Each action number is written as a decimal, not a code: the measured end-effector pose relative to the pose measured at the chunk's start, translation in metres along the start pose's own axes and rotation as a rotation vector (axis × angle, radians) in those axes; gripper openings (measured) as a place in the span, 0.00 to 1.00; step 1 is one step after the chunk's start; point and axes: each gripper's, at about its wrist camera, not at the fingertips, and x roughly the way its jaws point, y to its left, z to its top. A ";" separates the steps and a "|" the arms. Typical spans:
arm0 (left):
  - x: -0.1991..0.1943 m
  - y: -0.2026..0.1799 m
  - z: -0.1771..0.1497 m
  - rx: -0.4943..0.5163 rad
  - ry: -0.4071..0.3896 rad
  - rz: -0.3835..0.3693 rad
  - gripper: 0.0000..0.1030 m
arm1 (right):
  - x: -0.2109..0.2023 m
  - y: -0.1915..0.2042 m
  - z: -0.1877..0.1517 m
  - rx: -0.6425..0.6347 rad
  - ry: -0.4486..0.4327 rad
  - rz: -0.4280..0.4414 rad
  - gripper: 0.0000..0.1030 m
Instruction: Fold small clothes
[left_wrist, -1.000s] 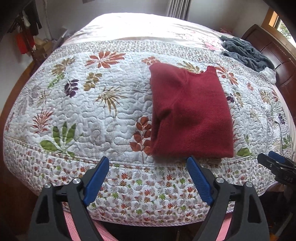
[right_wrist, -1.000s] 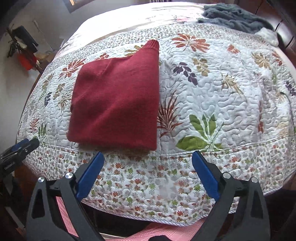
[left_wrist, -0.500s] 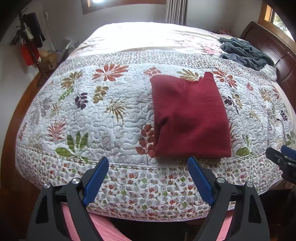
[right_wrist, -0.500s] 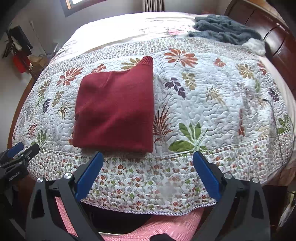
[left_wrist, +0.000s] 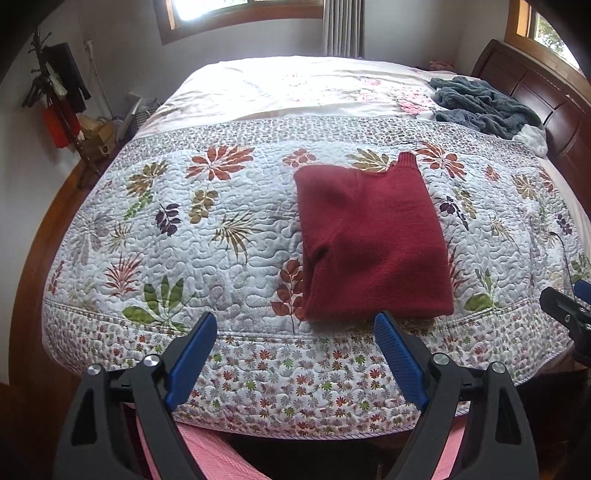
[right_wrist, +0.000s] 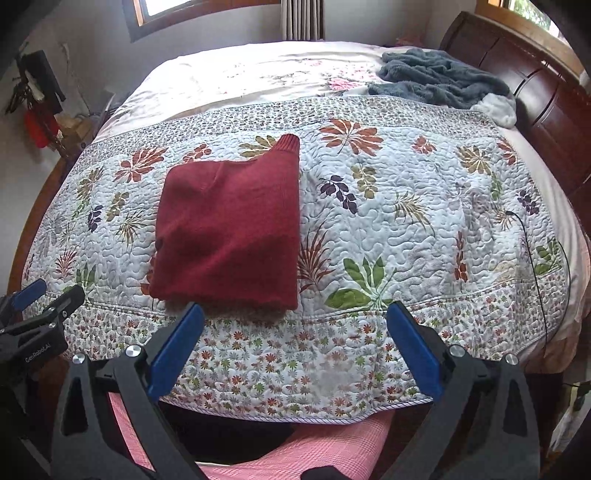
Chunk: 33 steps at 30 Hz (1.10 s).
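Note:
A dark red knit sweater (left_wrist: 369, 236) (right_wrist: 232, 225) lies folded into a neat rectangle on the floral quilt (left_wrist: 184, 229) (right_wrist: 406, 221), near the bed's front edge, its ribbed collar at the far right corner. My left gripper (left_wrist: 295, 343) hangs open in front of the bed edge, below the sweater's near side, holding nothing. My right gripper (right_wrist: 295, 336) is open too, just below the sweater's near right corner, empty. Each gripper shows at the edge of the other's view.
A grey fleece blanket (left_wrist: 484, 107) (right_wrist: 439, 79) and something white lie bunched by the dark wooden headboard (right_wrist: 535, 96) at the far right. A coat rack with dark clothes (left_wrist: 59, 92) stands at the left wall. Pink checked fabric (right_wrist: 314, 454) shows below the grippers.
Both grippers have pulled back and up from the bed edge, so more of the bed and room shows. The sweater has stayed folded in place.

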 end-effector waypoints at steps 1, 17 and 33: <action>0.000 0.000 0.001 0.002 -0.001 0.002 0.85 | 0.000 0.000 0.000 0.002 0.002 0.001 0.95; 0.009 -0.015 0.006 0.043 0.006 0.035 0.85 | 0.013 -0.003 0.006 0.019 0.026 0.006 0.96; 0.018 -0.017 0.007 0.044 0.020 0.033 0.85 | 0.020 -0.008 0.010 0.027 0.014 0.002 0.96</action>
